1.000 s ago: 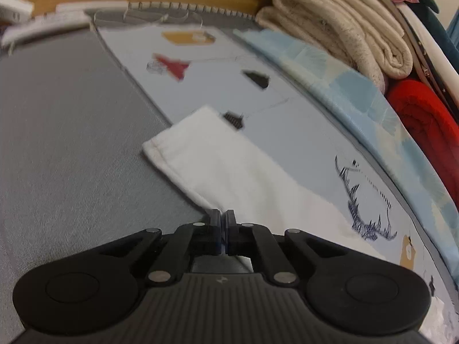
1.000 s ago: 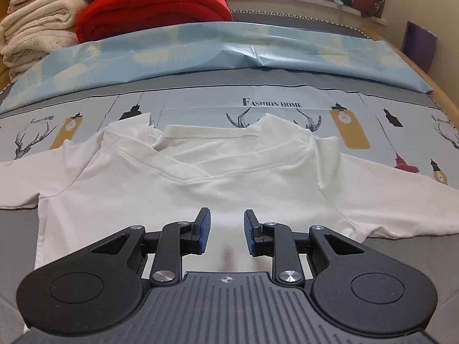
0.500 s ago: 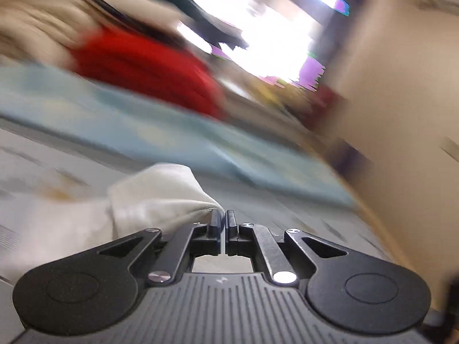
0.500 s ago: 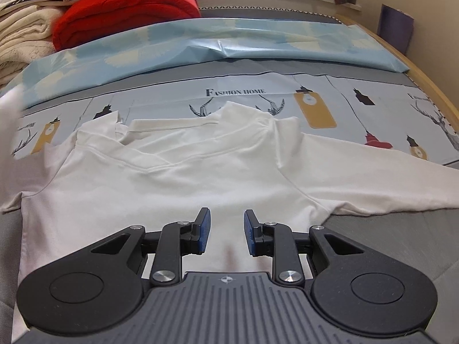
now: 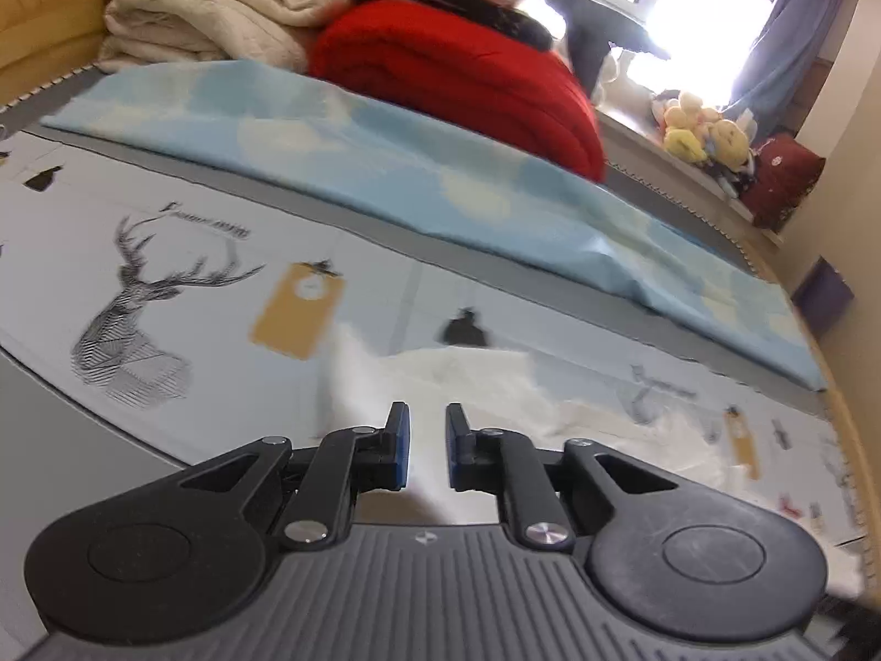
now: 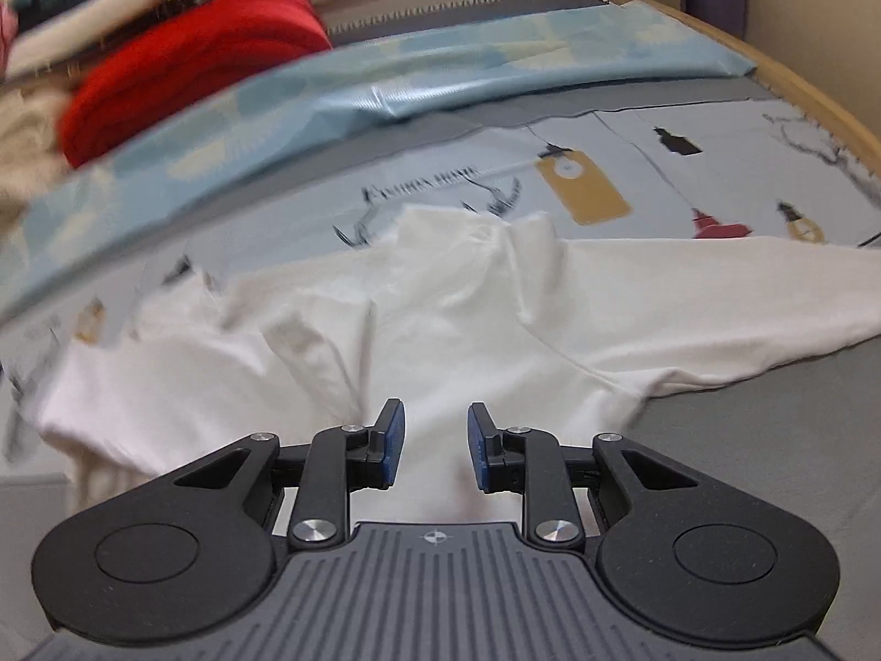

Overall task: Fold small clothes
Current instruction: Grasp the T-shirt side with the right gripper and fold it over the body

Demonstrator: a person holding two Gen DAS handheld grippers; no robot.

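Note:
A small white long-sleeved shirt (image 6: 440,319) lies on the printed bed sheet (image 6: 716,165), its left sleeve folded in over the body and its right sleeve (image 6: 743,286) stretched out to the right. My right gripper (image 6: 435,451) is open and empty, just above the shirt's lower middle. My left gripper (image 5: 423,451) is open and empty, low over the shirt's left side (image 5: 468,380). The shirt is blurred in the left wrist view.
A folded light blue cloth (image 5: 385,165) runs along the far side of the sheet. Behind it are a red blanket (image 5: 468,77) and cream blankets (image 5: 220,5). Plush toys (image 5: 699,126) sit on the sill. A wooden bed edge (image 6: 798,82) lies at the right.
My left gripper carried the left sleeve in over the shirt, then opened and let it go. My right gripper stayed open and shifted slightly left over the shirt.

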